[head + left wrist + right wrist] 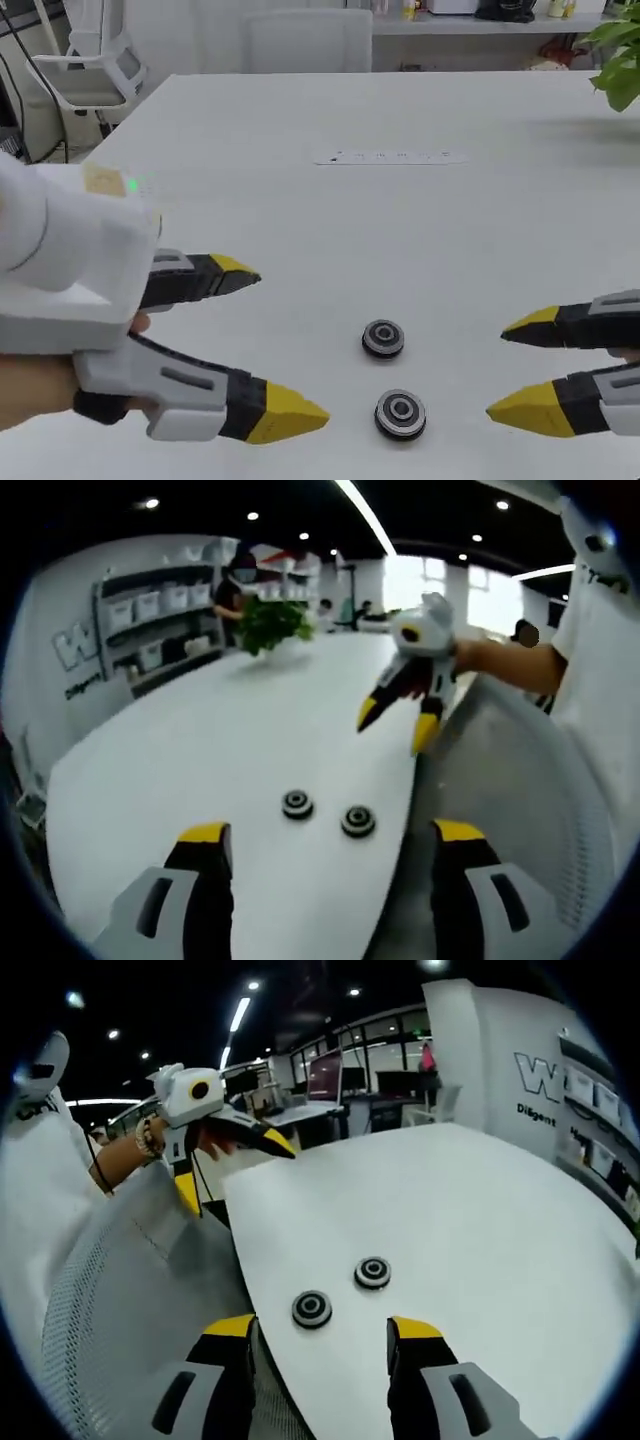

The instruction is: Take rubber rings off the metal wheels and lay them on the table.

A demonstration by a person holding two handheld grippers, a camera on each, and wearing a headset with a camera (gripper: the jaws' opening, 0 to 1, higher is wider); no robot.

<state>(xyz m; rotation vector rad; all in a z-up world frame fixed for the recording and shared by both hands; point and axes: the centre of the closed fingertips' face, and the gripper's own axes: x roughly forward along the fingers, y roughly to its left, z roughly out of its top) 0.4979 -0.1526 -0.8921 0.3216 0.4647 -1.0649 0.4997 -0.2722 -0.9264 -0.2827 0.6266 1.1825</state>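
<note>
White tabletop | far wheel and near wheel lie flat between your claws | left claw spread, right claw spread | near wheel sits straight ahead of your right claw.

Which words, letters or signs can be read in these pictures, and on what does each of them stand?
"W": a large dark letter on the white wall; what follows it cannot be read.
"Di...gent": a smaller line under it on the same wall; the middle letters are blurred.
Marks on the thin white strip that lies on the white table: too small to read.
</note>
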